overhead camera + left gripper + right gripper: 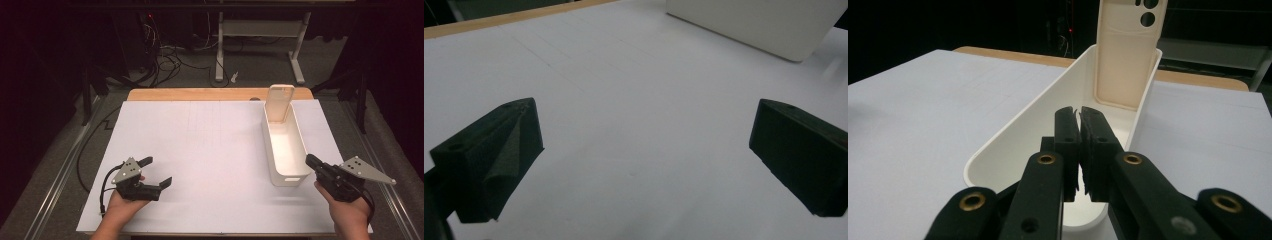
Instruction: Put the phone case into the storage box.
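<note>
step: right gripper (311, 161) at near end of white bin (274, 150), jaws pressed together, holding nothing | phone case (278, 102) leans upright at bin's far end | left gripper (156, 171) spread, idle on desk (210, 150) | next — likely reach in, open jaws, pinch case.

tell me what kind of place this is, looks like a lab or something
Probably a lab or workshop set up for recording. A wooden table covered with a white paper sheet stands in a dark room, loose cables tangle on the grey floor behind it, and a white metal desk frame stands beyond.
</note>
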A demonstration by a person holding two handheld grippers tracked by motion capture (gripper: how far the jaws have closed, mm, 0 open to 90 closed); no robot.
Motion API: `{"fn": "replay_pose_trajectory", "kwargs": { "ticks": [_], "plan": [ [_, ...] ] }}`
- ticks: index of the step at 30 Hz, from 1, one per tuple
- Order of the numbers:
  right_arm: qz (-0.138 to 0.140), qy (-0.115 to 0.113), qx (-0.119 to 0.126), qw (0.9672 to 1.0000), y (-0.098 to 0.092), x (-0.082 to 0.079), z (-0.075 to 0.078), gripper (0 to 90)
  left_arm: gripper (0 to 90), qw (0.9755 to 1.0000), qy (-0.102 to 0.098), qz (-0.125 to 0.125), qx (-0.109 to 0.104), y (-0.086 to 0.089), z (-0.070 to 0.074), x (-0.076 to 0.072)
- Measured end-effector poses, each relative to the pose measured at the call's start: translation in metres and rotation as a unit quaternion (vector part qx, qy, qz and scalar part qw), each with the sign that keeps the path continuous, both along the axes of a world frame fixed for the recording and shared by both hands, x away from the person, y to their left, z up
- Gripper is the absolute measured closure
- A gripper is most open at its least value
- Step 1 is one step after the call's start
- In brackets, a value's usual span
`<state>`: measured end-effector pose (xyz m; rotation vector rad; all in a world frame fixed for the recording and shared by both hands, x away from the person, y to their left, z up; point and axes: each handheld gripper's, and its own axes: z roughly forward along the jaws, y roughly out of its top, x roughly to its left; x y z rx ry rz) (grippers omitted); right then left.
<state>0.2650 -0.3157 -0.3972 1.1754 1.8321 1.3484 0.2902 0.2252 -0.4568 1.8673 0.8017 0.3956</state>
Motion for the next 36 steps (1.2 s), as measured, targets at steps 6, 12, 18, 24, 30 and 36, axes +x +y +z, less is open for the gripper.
{"fn": "replay_pose_trajectory", "kwargs": {
  "ticks": [6,12,18,24,30,36],
  "plan": [
    [0.006,0.013,0.004,0.9999,-0.001,0.003,-0.005,72.9,1.9,1.0000,0.004,0.003,-0.001,-0.001,-0.001,0.001],
    [0.012,0.019,0.010,0.9997,-0.002,0.004,-0.004,47.0,1.9,1.0000,0.005,0.003,0.000,0.000,0.000,-0.001],
    [0.011,0.008,0.002,0.9999,0.001,0.003,-0.004,21.0,1.5,1.0000,0.004,0.007,-0.003,0.003,0.000,-0.001],
    [0.006,-0.005,0.005,1.0000,0.007,0.002,-0.006,0.0,0.8,1.0000,0.000,0.008,-0.004,0.003,0.001,-0.001],
    [0.004,-0.018,-0.005,0.9998,0.009,-0.001,-0.010,0.0,0.3,1.0000,0.001,0.007,-0.007,0.003,0.001,-0.001],
    [-0.008,-0.024,-0.003,0.9997,0.005,-0.002,-0.010,0.0,0.3,0.9999,0.002,0.009,-0.007,0.004,0.001,-0.001]
  ]
}}
